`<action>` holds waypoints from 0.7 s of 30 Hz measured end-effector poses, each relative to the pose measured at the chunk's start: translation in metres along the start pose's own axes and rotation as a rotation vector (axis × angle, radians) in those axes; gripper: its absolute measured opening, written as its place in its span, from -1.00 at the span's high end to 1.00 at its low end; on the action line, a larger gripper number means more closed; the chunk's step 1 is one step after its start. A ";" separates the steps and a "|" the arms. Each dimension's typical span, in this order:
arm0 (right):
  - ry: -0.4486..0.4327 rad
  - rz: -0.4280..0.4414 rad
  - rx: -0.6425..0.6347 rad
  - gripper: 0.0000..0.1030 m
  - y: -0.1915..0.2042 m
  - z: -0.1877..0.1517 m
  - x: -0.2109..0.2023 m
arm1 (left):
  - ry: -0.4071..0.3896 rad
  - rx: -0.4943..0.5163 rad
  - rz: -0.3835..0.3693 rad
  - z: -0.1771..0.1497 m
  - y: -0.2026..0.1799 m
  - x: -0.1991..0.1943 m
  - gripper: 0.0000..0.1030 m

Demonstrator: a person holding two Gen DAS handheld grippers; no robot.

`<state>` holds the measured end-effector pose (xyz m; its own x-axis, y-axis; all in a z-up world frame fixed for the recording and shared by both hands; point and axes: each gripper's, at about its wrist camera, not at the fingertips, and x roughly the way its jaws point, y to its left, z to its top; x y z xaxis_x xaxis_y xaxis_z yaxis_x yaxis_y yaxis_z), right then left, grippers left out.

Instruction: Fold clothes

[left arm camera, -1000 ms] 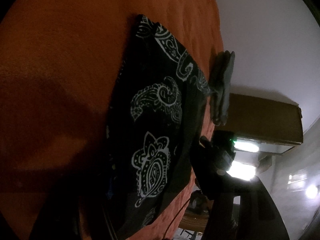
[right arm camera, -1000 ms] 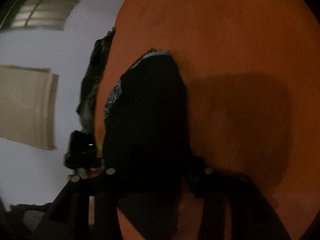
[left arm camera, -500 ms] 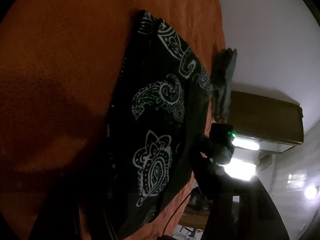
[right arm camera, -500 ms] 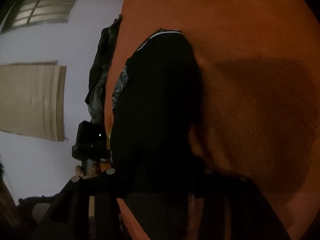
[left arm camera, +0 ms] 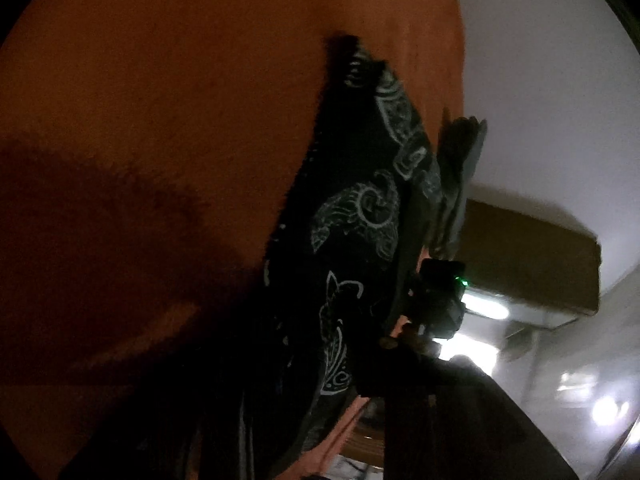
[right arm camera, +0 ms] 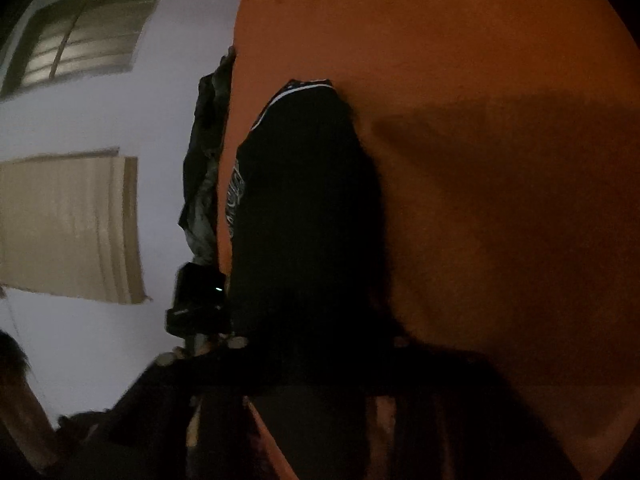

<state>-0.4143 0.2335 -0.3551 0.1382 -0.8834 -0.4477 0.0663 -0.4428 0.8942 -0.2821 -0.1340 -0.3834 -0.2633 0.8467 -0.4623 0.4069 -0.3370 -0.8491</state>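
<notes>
A black garment with a white paisley print point(left arm camera: 360, 232) lies on the orange bed cover point(left arm camera: 160, 80), its near end bunched and raised. My left gripper point(left arm camera: 272, 412) sits at that near end in deep shadow, its jaws closing with the black cloth between them. In the right wrist view the same garment point(right arm camera: 304, 200) rises dark from my right gripper point(right arm camera: 308, 368), which is shut on its near edge. Each view shows the other gripper's camera block with a green light point(left arm camera: 440, 300) point(right arm camera: 200, 300) at the garment's side.
A crumpled dark grey cloth point(left arm camera: 456, 184) point(right arm camera: 204, 184) lies at the edge of the cover point(right arm camera: 480, 80). Beyond that edge are a white wall, a tan panel point(left arm camera: 528, 256) point(right arm camera: 68, 224) and a louvred window point(right arm camera: 88, 32). The scene is dim.
The garment's near end has gathered and lifted, and its printed face looks narrower and steeper. The fabric in the right wrist view has drawn closer and taller.
</notes>
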 end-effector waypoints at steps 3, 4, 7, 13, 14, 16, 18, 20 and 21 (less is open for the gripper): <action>-0.019 0.054 0.008 0.03 0.002 0.003 0.004 | 0.014 -0.005 -0.012 0.001 0.000 0.002 0.41; -0.023 0.051 0.002 0.03 0.005 0.003 0.005 | 0.014 -0.007 -0.019 0.001 0.000 0.002 0.41; -0.015 0.046 -0.096 0.28 0.020 0.000 0.001 | 0.000 -0.002 -0.046 -0.002 0.000 -0.001 0.41; 0.050 0.029 -0.028 0.33 0.008 -0.001 0.017 | 0.024 -0.022 -0.062 0.002 0.001 0.005 0.41; 0.047 0.039 -0.010 0.32 0.008 0.001 0.021 | 0.026 -0.032 -0.064 0.002 0.001 0.007 0.41; 0.047 0.072 -0.010 0.21 0.018 0.000 0.030 | 0.021 -0.024 -0.060 0.002 0.000 0.006 0.41; 0.071 0.055 -0.053 0.07 0.027 -0.002 0.039 | 0.010 -0.007 -0.065 0.000 0.000 0.005 0.41; 0.085 0.022 -0.089 0.12 0.033 -0.004 0.046 | -0.002 0.014 -0.068 -0.003 0.000 0.003 0.42; 0.079 0.005 -0.093 0.35 0.032 -0.005 0.045 | -0.013 0.026 -0.067 -0.004 -0.002 0.003 0.43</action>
<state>-0.4013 0.1806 -0.3467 0.2162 -0.8690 -0.4451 0.1561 -0.4193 0.8943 -0.2808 -0.1290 -0.3819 -0.3005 0.8624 -0.4074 0.3650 -0.2906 -0.8845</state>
